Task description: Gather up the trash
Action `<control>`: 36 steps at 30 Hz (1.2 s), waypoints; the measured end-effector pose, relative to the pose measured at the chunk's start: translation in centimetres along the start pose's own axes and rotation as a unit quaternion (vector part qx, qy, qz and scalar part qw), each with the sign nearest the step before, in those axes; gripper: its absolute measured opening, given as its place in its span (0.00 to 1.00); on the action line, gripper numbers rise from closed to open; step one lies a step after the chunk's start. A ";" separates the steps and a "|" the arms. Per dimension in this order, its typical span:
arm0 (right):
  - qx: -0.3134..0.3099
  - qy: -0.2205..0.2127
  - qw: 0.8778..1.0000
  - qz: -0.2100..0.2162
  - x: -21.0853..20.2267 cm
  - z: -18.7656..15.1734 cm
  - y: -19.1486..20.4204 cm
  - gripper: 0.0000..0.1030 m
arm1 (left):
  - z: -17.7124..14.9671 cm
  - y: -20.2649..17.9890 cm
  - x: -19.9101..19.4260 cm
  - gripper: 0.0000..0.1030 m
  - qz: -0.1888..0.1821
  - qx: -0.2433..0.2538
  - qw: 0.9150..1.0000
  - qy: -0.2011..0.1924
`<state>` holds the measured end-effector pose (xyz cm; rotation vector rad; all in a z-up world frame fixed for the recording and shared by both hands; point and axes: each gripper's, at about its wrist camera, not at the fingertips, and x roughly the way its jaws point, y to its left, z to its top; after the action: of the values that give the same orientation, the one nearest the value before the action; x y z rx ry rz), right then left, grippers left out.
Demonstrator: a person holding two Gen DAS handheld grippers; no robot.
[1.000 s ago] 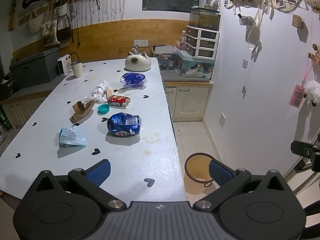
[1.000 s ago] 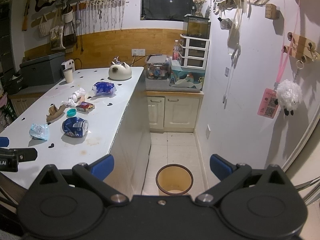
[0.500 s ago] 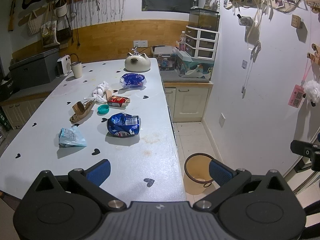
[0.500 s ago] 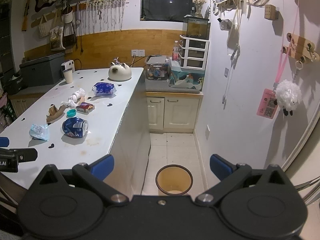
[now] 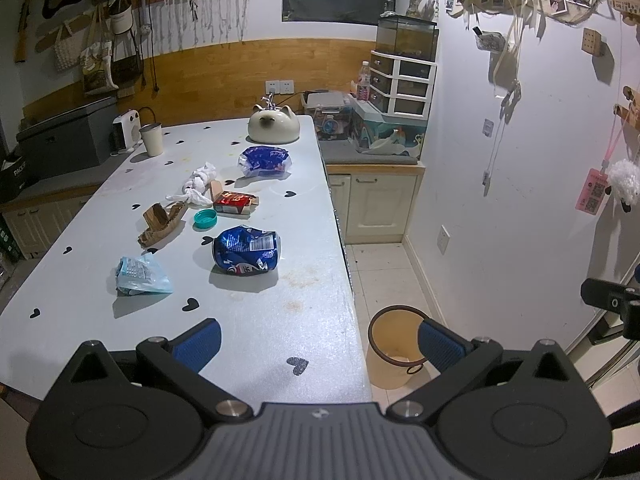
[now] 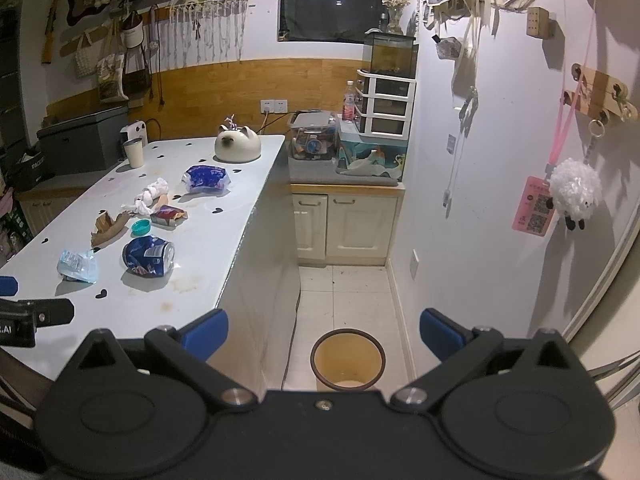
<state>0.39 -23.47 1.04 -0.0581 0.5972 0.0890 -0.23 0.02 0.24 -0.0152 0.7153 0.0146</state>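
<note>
My left gripper (image 5: 318,340) hung wide apart and empty at the bottom of its frame, one blue pad over the near edge of the white table (image 5: 256,320) and the other in front of the waste bin (image 5: 394,344) on the floor to the lower right. My right gripper (image 6: 322,330) was spread just as wide, holding nothing, with the same bin (image 6: 347,360) sitting between its pads low in the middle of the frame, on the tiled floor beside the table's end panel.

Nothing lay between my left fingers and the trash. Nearest, at the centre left of the left view, were a pale blue plastic wrapper (image 5: 140,276) and, to its right, a crushed blue drink can (image 5: 246,250) lying on its side, apart from each other. Just beyond them were a torn piece of brown cardboard (image 5: 162,224), a teal bottle cap (image 5: 205,219) and a small red snack box (image 5: 235,203), close together. A twisted white tissue (image 5: 198,184) lay behind the cardboard, touching it or nearly so. Farther up the table was a blue and white plastic bag (image 5: 265,162).

At the far end stood a cream cat-shaped ceramic pot (image 5: 274,125) and, toward the upper left, a metal cup (image 5: 151,139) next to a small white heater (image 5: 125,130). Right of the table, a low cabinet (image 5: 376,204) carried plastic storage boxes and a white drawer unit (image 5: 402,88) with a fish tank (image 5: 406,38) on top.
</note>
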 end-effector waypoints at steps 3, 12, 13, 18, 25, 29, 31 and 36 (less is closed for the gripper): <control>0.000 0.000 1.000 0.000 0.1 -0.1 0.1 1.00 | 0.1 -0.2 -0.1 1.00 0.001 0.001 1.000 0.000; -0.001 -0.001 1.000 0.000 0.2 0.1 -0.1 1.00 | 0.1 -0.2 -0.1 1.00 0.000 0.001 1.000 0.000; -0.001 -0.001 1.000 0.000 0.2 0.2 -0.1 1.00 | 0.1 -0.2 -0.1 1.00 0.000 0.001 1.000 0.000; -0.001 -0.001 1.000 -0.001 0.4 0.2 -0.3 1.00 | 0.1 -0.2 -0.1 1.00 0.001 0.000 1.000 -0.001; -0.002 -0.007 1.000 -0.002 0.4 1.0 -1.4 1.00 | 0.7 -0.9 -0.3 1.00 0.010 0.001 1.000 -0.006; 0.000 -0.016 1.000 0.000 1.5 1.7 -2.6 1.00 | 1.3 -1.4 -0.2 1.00 0.022 -0.004 1.000 -0.014; 0.003 -0.021 1.000 0.001 2.0 1.8 -3.3 1.00 | 1.6 -1.8 0.1 1.00 0.029 -0.008 0.999 -0.019; -0.004 -0.032 0.999 0.013 3.1 2.5 -4.3 1.00 | 2.7 -2.2 0.5 1.00 0.058 -0.020 0.997 -0.037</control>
<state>4.73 -27.38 1.48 -0.0559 0.5337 0.1173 1.96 -2.15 1.99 -0.0117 0.6411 0.1400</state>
